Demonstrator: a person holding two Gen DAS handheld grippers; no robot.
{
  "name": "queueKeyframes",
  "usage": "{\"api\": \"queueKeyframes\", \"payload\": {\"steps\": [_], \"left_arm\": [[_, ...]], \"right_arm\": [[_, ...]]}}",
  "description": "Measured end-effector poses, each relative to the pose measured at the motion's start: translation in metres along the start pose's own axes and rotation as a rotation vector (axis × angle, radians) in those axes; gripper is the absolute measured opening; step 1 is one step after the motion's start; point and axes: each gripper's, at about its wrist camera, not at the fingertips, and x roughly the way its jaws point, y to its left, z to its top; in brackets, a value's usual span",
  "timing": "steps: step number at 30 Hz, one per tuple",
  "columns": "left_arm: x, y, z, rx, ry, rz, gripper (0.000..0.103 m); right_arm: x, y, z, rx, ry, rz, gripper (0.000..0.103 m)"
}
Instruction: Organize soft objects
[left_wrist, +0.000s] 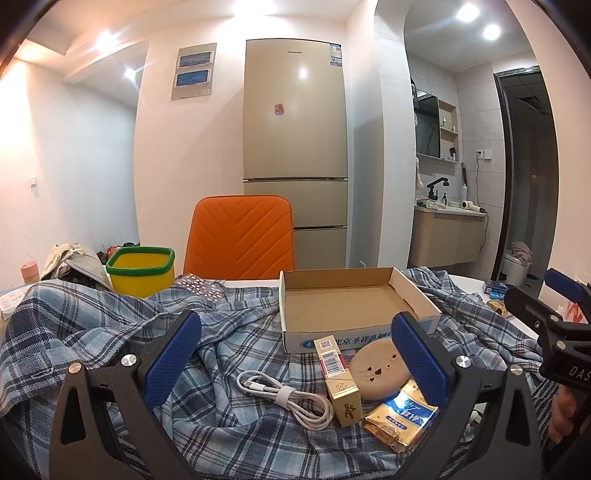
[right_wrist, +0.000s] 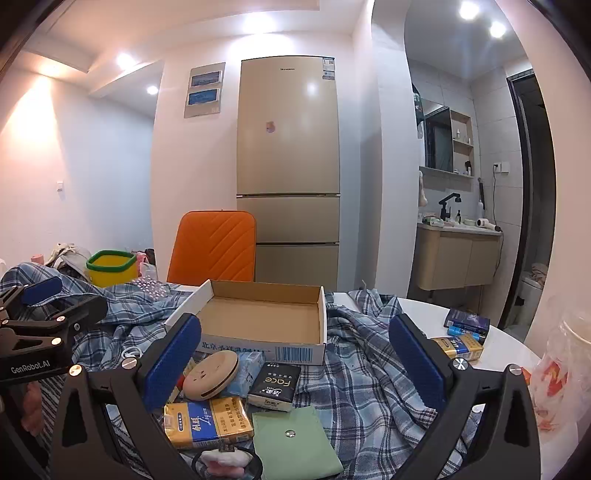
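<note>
A blue plaid cloth (left_wrist: 92, 325) (right_wrist: 369, 376) is spread rumpled over the table. On it lies an open cardboard box (left_wrist: 347, 306) (right_wrist: 258, 321), empty inside. In front of the box lie a white coiled cable (left_wrist: 284, 398), a round beige case (left_wrist: 380, 369) (right_wrist: 210, 374), a gold-and-red slim box (left_wrist: 338, 376), a gold-and-blue pack (left_wrist: 400, 417) (right_wrist: 207, 421), a black tissue pack (right_wrist: 275, 386) and a green pouch (right_wrist: 295, 439). My left gripper (left_wrist: 295, 362) is open above the small items. My right gripper (right_wrist: 295, 358) is open above them too. Neither holds anything.
A yellow bin with a green rim (left_wrist: 142, 271) (right_wrist: 110, 267) stands at the back left beside a pile of clothes (left_wrist: 70, 258). An orange chair (left_wrist: 240, 236) stands behind the table. Cigarette packs (right_wrist: 465, 332) and a plastic bag (right_wrist: 561, 362) lie at the right.
</note>
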Motion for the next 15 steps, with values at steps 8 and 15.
{"api": "queueKeyframes", "payload": {"steps": [8, 15], "left_arm": [[-0.003, -0.001, -0.001, 0.006, -0.016, 0.008, 0.102], [-0.005, -0.004, -0.002, 0.018, -0.028, 0.004, 0.102]], "right_arm": [[-0.012, 0.002, 0.002, -0.009, -0.032, -0.014, 0.103], [-0.012, 0.002, 0.003, -0.011, -0.034, -0.017, 0.103]]}}
